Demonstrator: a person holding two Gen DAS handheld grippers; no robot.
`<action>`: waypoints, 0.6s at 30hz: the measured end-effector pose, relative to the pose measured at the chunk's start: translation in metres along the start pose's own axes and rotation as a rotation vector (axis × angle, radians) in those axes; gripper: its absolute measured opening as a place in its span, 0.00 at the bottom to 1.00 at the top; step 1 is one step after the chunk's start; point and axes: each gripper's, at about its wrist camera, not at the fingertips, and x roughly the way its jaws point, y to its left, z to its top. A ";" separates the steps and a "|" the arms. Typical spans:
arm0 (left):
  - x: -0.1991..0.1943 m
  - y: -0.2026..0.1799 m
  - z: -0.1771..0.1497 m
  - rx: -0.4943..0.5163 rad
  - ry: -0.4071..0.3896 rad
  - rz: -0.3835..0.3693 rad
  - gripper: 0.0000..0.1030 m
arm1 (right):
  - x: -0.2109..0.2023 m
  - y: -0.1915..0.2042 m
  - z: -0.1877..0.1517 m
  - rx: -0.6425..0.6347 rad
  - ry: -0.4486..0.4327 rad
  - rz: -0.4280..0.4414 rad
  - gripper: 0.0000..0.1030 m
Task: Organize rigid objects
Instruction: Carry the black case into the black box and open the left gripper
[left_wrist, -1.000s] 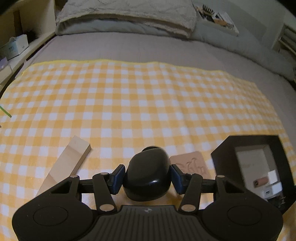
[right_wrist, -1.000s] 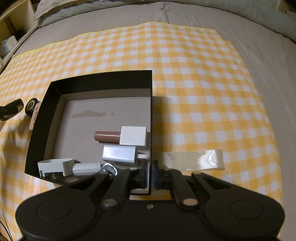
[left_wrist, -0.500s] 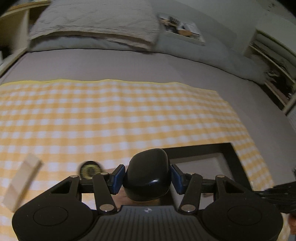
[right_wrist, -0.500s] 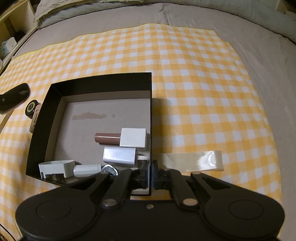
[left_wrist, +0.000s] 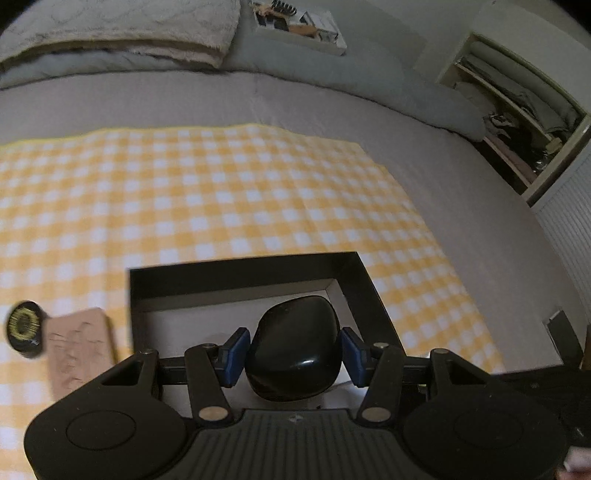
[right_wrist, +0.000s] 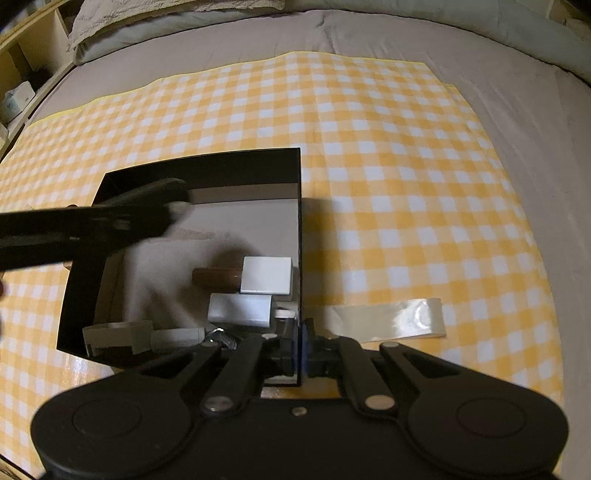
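Observation:
My left gripper (left_wrist: 293, 350) is shut on a glossy black rounded case (left_wrist: 293, 347) and holds it over the open black box (left_wrist: 243, 271). In the right wrist view the left gripper (right_wrist: 110, 218) reaches, blurred, in over the box's left side. My right gripper (right_wrist: 301, 349) is shut on the box's right wall (right_wrist: 298, 229) near its front corner. Inside the box lie a brown tube (right_wrist: 216, 276), two white blocks (right_wrist: 266, 275), a white tape dispenser (right_wrist: 118, 334) and a small metal piece (right_wrist: 219, 336).
A pink-tan carved tile (left_wrist: 81, 347) and a round black disc with a gold ring (left_wrist: 23, 325) lie left of the box on the yellow checked cloth (left_wrist: 221, 192). A glossy cream strip (right_wrist: 388, 319) lies right of the box. Pillows and shelves lie beyond.
My left gripper has carried the black case to the right, from over the cloth to over the box. The right gripper has kept its hold on the box wall.

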 end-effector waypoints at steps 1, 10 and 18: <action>0.008 -0.002 0.001 -0.010 0.002 0.002 0.52 | -0.002 0.000 0.000 0.000 -0.001 0.000 0.03; 0.060 -0.012 0.004 -0.053 -0.009 0.022 0.52 | -0.013 -0.002 -0.009 -0.007 -0.013 0.010 0.03; 0.075 -0.011 0.003 -0.064 0.011 -0.003 0.61 | -0.013 -0.005 -0.011 -0.009 -0.015 0.026 0.03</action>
